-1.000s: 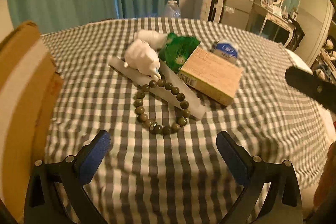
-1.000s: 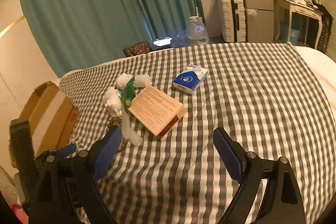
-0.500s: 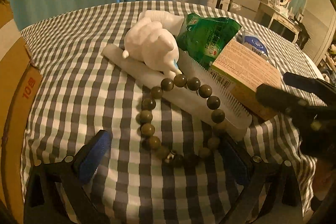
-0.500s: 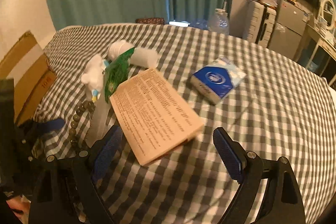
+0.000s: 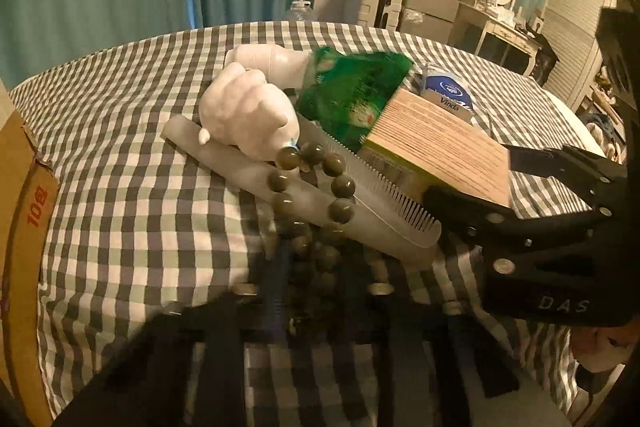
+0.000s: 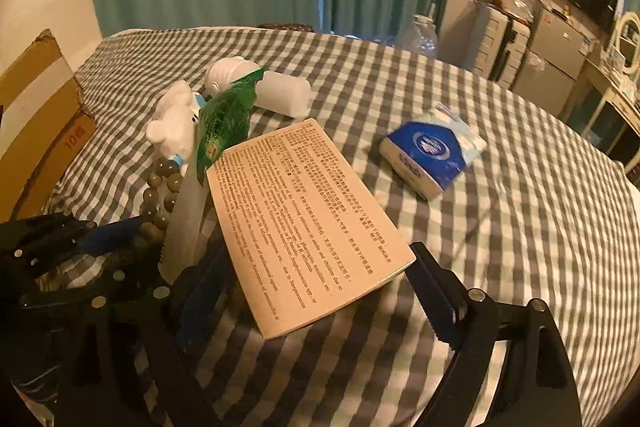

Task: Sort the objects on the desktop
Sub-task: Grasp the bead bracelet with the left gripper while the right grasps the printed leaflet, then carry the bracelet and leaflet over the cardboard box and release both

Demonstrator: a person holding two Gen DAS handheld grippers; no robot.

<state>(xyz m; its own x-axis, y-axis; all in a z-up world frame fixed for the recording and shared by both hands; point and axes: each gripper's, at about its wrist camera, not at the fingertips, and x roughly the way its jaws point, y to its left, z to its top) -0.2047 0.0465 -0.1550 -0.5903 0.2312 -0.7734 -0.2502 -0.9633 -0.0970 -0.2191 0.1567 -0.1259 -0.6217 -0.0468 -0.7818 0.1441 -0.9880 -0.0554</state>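
Note:
A string of olive-green beads (image 5: 340,185) lies over a translucent white comb (image 5: 360,203) on the checked cloth. My left gripper (image 5: 316,257) is shut on the near part of the bead string, with beads bunched between its blue pads. In the right wrist view the same gripper (image 6: 136,231) shows at the left edge beside the beads (image 6: 162,169). My right gripper (image 6: 316,255) stands open astride the near end of a flat tan box (image 6: 304,211) with printed text. Its fingers flank the box edges closely. The box lies flat on the cloth.
A white plush toy (image 5: 244,111), a green packet (image 5: 352,87) and a white bottle (image 5: 276,61) crowd behind the comb. A blue tissue pack (image 6: 432,155) lies to the right of the tan box. A cardboard carton (image 6: 36,115) stands at the table's left edge.
My left gripper came down onto the beads and its jaws closed on them. My right gripper dropped and moved in until the tan box lay between its open fingers.

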